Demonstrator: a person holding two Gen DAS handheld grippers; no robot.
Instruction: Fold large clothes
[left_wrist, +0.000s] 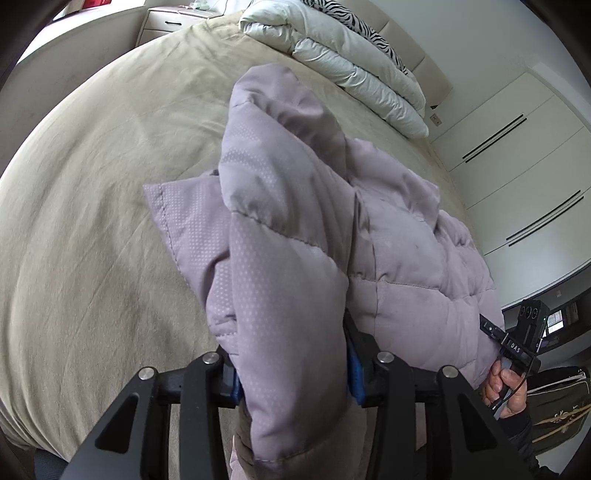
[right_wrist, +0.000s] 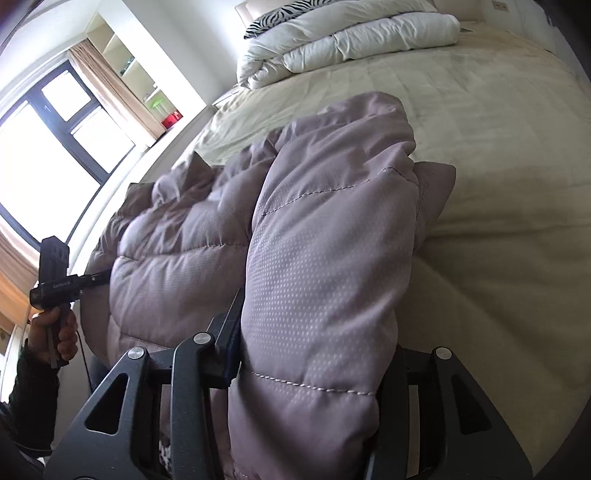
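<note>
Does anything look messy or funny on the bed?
Nothing looks torn or spilled. The lilac puffer jacket is just bunched and lumpy, not flat yet, with a puffy part pinched in the left gripper and another in the right gripper. The white duvet sits in a rumpled pile at the head of the bed.

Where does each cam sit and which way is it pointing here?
Left wrist: on the left gripper, looking along its fingers across the bed toward the wardrobe; jaws closed on the puffer jacket; the right hand and its gripper show at lower right.
Right wrist: on the right gripper, facing up the bed toward the window; jaws clamp the same jacket; the left hand shows at lower left.
Shared: jacket, bed, folded white duvet, each other's gripper.
</note>
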